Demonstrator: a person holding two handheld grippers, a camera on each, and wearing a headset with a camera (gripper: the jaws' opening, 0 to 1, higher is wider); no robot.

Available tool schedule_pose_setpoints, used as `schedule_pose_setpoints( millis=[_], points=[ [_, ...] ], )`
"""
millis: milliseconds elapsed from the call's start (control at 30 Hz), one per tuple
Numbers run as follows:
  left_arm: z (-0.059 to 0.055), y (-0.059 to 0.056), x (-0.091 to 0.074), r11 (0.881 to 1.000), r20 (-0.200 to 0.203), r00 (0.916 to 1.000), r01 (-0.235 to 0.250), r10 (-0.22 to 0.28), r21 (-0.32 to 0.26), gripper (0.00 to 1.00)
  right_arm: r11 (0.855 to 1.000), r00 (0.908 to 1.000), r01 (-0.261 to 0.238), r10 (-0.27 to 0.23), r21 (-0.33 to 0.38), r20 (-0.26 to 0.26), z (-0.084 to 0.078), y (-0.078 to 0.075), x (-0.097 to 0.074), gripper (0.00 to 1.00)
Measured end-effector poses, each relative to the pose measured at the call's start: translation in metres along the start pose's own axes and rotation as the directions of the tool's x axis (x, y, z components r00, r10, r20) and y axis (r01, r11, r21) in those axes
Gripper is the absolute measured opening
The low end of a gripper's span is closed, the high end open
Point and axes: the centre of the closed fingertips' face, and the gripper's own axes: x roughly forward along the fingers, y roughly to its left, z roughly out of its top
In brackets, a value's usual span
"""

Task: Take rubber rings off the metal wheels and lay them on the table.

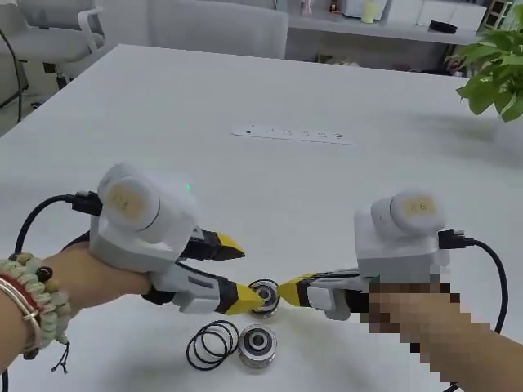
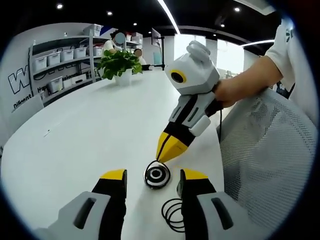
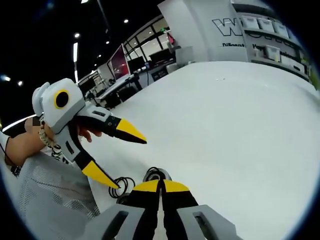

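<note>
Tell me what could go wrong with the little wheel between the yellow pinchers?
1. The left gripper has its jaws open around the wheel, not clamping it, so the wheel might skid when the right gripper, shut at its rim, tugs.
2. Rubber could slip off that narrow tip and snap back.
3. The loose rings and the second wheel lie close by, and a sliding gripper could knock them.

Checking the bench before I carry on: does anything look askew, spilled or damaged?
Nothing stands out. Loose black rubber rings lie flat, overlapping, beside the nearer silver metal wheel; the second wheel lies just beyond it on the white table.
</note>
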Motion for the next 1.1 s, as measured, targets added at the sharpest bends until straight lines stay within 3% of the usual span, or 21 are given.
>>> schedule_pose_setpoints(
  millis=[133, 267, 400, 567, 867, 1100],
  points=[
    [0.008, -0.005, -0.005, 1.000, -0.011, 0.9998, 0.015, -0.015, 0.011, 0.48, 1.000, 0.9999, 0.003, -0.002, -0.011, 0.014, 0.005, 0.002, -0.003, 0.00],
    [0.018, -0.010, -0.016, 0.995, -0.046, 0.9987, 0.027, -0.023, 0.093, 0.52, 0.999, 0.9990, 0.009, -0.007, -0.037, 0.045, 0.015, 0.007, -0.010, 0.00],
    [0.028, -0.016, -0.033, 0.992, -0.044, 0.9988, 0.029, -0.023, 0.126, 0.61, 0.999, 0.9979, 0.001, 0.002, -0.043, 0.065, 0.020, 0.012, -0.014, 0.00],
    [0.032, -0.026, -0.057, 0.991, -0.024, 0.9995, 0.021, -0.019, 0.131, 0.64, 0.998, 0.9968, 0.000, 0.005, -0.070, 0.079, 0.025, 0.016, -0.015, 0.00],
    [0.023, -0.032, -0.097, 0.992, -0.019, 0.9987, -0.045, 0.048, 0.117, 0.69, 0.996, 0.9957, -0.022, 0.029, -0.089, 0.088, 0.028, 0.023, -0.016, 0.00],
    [0.011, -0.032, -0.125, 0.989, 0.002, 0.9905, -0.137, 0.137, 0.056, 0.69, 0.995, 0.9942, -0.041, 0.050, -0.094, 0.095, 0.031, 0.029, -0.016, 0.00]
  ],
)
